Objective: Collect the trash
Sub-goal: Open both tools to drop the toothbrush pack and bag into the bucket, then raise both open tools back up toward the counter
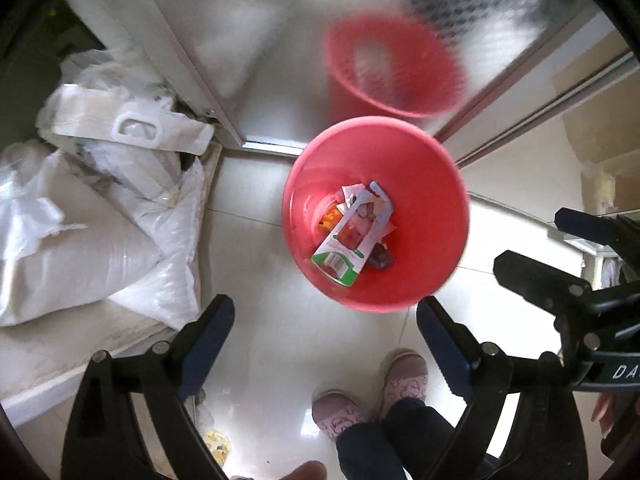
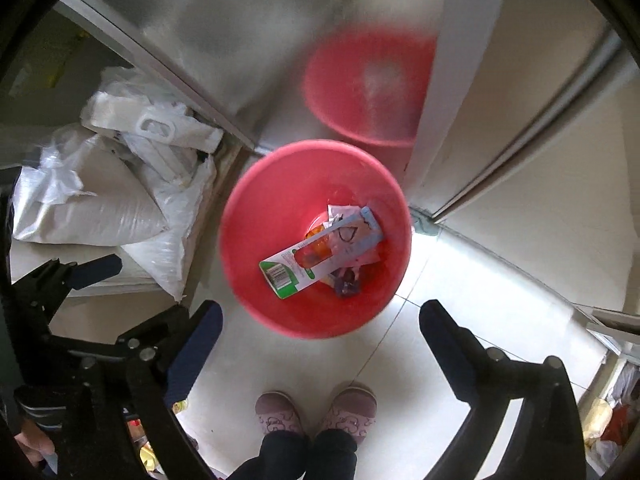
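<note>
A: The left gripper [image 1: 324, 332], black-armed with dark blue pads, points down at the floor with its jaws spread wide and nothing between them. The right gripper [image 2: 320, 336] is the same: jaws wide apart, empty.

B: And the trash?

A: Down in the round red plastic bin [image 1: 432, 216], which stands on the pale tiled floor [image 1: 280, 352]. A flat white-and-green cardboard package with a barcode [image 1: 348, 248] lies slanted across the bin's bottom, on top of a crumpled white wrapper [image 1: 350, 194], something orange [image 1: 330, 218] and a small purple wrapper [image 1: 382, 259].

B: Where is the bin from the grippers?

A: Below and ahead of both. In the left wrist view its near rim sits just above the gap between the pads; in the right wrist view the bin [image 2: 248, 240] is likewise just beyond the open pads, with the package [image 2: 304, 264] well apart from them.

B: What stands around the bin?

A: To its left, a heap of white plastic sacks [image 1: 80, 248] on a low step. Behind it, a frosted glass door in a metal frame [image 1: 248, 40], showing a blurred red reflection of the bin. On the near side, the person's feet in pink patterned slippers [image 1: 404, 376]. Nothing covers the bin's mouth.
</note>
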`<state>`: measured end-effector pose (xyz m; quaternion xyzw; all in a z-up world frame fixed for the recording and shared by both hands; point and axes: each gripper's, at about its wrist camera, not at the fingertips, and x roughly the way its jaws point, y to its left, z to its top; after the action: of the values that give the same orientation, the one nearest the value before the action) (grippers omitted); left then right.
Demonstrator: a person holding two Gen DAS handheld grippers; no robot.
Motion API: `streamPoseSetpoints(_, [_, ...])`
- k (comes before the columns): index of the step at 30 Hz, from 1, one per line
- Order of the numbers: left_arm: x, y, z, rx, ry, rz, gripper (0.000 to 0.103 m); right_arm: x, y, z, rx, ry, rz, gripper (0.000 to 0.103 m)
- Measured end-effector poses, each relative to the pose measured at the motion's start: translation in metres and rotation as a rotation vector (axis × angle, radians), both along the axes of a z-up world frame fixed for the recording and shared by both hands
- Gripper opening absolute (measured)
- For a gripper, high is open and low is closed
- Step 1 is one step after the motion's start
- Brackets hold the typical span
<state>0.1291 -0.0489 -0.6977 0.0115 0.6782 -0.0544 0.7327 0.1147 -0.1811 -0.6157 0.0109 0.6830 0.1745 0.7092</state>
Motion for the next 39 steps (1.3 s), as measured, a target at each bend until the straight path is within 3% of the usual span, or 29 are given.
streamPoseSetpoints(5, [-0.019,0.01,0.071,-0.038,-0.051,0.035,0.091,-0.017,-0.012,0.067,-0.022,-0.068,-0.012,0.099])
streamPoseSetpoints(13, [-0.053,0.02,0.241,-0.05,-0.187,0.066,0.091,-0.051,-0.02,0.199,-0.029,-0.162,0.031,0.099])
streamPoseSetpoints(23, [-0.086,0.019,0.42,-0.048,-0.32,0.067,0.091,-0.067,-0.033,0.371,0.021,-0.32,0.052,0.1])
streamPoseSetpoints(31, [-0.093,0.013,0.532,-0.009,-0.471,0.07,0.091,-0.063,-0.055,0.472,0.043,-0.477,0.009,0.1])
streamPoseSetpoints(35, [-0.087,0.009,0.569,-0.003,-0.548,0.051,0.092,-0.057,-0.063,0.506,0.061,-0.558,-0.007,0.1])
streamPoseSetpoints(39, [-0.077,0.008,0.595,-0.022,-0.583,0.047,0.103,-0.047,-0.066,0.536,0.087,-0.615,-0.019,0.1])
